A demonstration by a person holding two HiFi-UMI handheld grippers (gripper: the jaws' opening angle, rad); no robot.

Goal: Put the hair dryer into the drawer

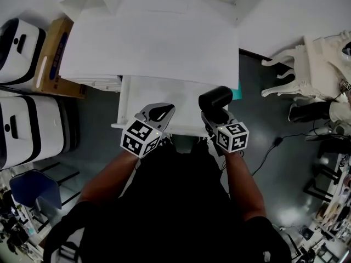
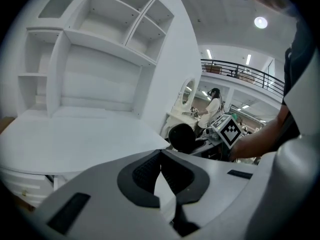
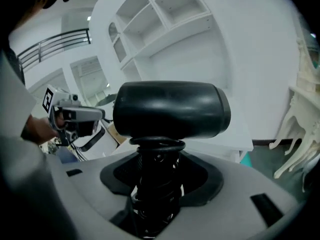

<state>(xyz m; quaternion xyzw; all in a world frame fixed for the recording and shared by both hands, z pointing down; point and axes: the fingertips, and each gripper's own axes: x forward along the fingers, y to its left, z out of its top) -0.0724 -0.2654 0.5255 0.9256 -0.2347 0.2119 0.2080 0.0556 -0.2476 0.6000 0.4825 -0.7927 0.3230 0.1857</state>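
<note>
The black hair dryer stands upright in my right gripper, which is shut on its handle with the cord coiled round it. It hangs over the right part of the open white drawer, pulled out from under the white desk top. My left gripper hovers over the drawer's front left, its jaws shut with nothing between them. The left gripper view also catches the hair dryer and the right gripper's marker cube.
A cardboard box and white cases stand left of the desk. An ornate white chair and a floor cable lie at the right. White shelving rises at the desk's back.
</note>
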